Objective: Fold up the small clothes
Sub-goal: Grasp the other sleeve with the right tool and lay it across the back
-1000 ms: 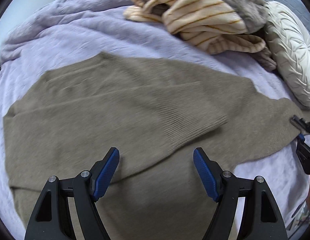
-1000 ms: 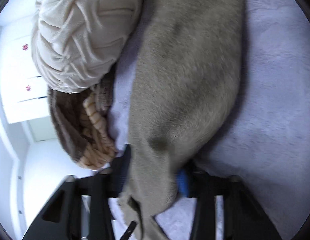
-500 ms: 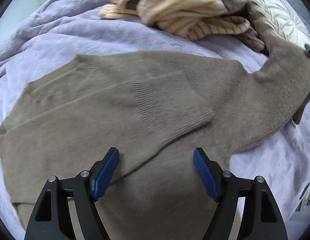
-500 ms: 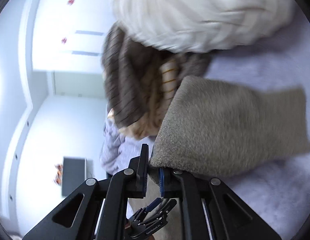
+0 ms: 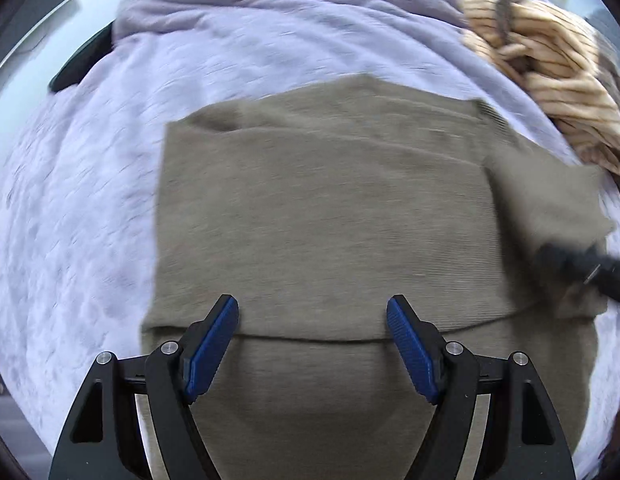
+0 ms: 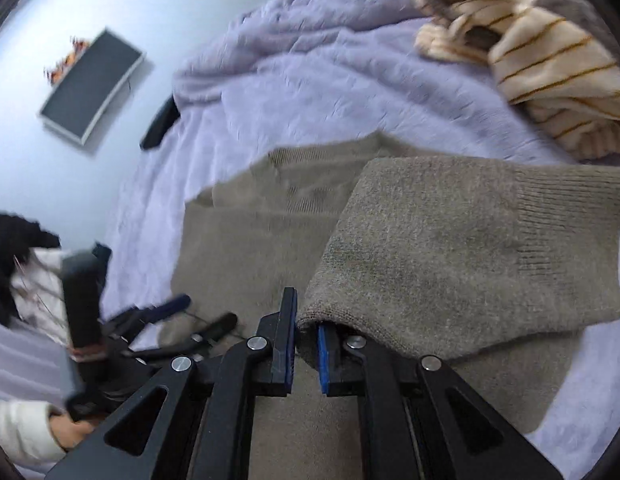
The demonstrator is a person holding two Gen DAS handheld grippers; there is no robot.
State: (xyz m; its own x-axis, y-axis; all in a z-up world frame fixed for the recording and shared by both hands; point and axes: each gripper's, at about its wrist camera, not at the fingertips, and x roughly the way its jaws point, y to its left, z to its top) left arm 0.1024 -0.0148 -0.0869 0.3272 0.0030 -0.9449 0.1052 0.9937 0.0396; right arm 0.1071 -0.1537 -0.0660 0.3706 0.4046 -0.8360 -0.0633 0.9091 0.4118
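One lilac blanket [image 5: 89, 208] carries one taupe knit sweater [image 5: 322, 216] and, far right, one heap of cream striped knitwear [image 5: 550, 76]. The left gripper [image 5: 313, 322] hovers over the sweater's body, jaws wide and empty — the right gripper [image 6: 305, 320] pinches its sleeve [image 6: 470, 256], draped across the body.

A bed draped in a rumpled lilac blanket [image 6: 318, 80] fills most of the room, lit by soft, even light. Beyond its far edge lies a pale, glossy floor [image 6: 121, 12], where a dark rectangular mat [image 6: 91, 86] with a light border sits beside something orange, too blurred to identify.
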